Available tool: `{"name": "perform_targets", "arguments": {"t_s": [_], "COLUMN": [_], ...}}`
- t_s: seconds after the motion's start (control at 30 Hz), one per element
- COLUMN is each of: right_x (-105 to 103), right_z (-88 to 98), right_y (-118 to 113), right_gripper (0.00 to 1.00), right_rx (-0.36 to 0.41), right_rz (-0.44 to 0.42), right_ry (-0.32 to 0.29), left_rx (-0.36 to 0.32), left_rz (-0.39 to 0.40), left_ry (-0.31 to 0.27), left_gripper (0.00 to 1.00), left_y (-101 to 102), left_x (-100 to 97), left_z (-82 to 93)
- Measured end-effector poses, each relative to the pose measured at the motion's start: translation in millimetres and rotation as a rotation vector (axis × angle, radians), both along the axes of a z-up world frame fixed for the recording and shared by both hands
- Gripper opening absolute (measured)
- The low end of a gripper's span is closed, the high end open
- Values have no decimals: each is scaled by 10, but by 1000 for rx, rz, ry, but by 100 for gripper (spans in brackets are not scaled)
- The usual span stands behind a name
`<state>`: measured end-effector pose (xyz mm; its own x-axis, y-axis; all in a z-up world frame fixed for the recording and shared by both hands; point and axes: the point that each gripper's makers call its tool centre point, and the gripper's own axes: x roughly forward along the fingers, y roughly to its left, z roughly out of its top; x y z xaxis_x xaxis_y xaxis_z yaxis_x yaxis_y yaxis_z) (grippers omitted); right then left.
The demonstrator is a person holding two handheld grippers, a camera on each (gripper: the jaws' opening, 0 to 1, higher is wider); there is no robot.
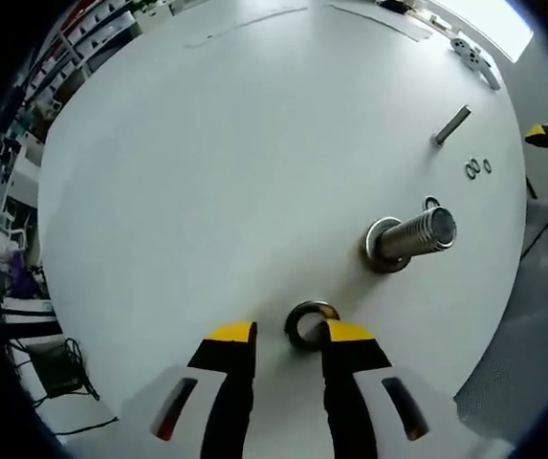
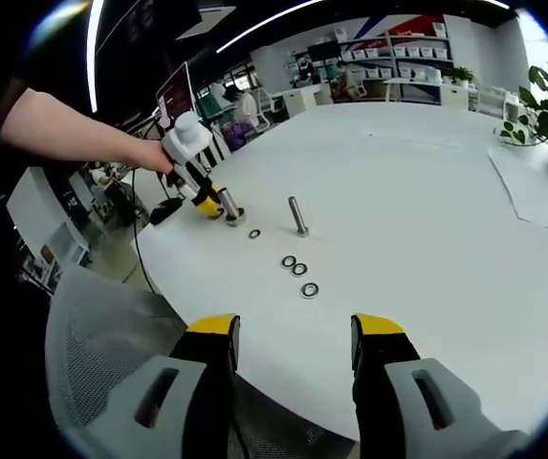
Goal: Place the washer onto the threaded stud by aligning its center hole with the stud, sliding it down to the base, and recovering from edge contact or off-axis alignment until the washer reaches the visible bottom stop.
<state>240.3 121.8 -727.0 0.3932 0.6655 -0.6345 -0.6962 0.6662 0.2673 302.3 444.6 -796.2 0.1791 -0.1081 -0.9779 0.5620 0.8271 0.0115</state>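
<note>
The left gripper (image 1: pixel 288 337), jaws spread, loosely bracketed a metal ring washer (image 1: pixel 309 323) lying flat just beside the ribbed threaded stud (image 1: pixel 414 236). The right gripper (image 2: pixel 295 337) hung wide open, well apart from the stud; its view showed spare washers (image 2: pixel 295 267).

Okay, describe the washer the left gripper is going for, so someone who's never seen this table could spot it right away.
Start at the white table and find the thick threaded stud standing on it. Just beside it, between the tips of the left gripper, lies the washer. It is a large dark metal ring, clearly bigger than the small washers lying farther off near the thin bolt.
</note>
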Motion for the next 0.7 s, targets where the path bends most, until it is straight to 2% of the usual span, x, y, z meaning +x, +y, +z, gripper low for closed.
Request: {"name": "perform_targets", "arguments": {"t_s": [0.23, 0.7], "right_x": [3, 13], "right_z": [1, 12], "right_y": [8, 32], "right_gripper": [49, 49], "right_rx": [4, 10], "right_rz": [2, 3], "right_ry": [-1, -4], "left_rx": [-18, -5], "left_rz": [-9, -36], "left_ry": [3, 26], "left_gripper": [26, 26], "left_y": [-57, -108], "left_x": [6, -88], "left_z": [58, 8]}}
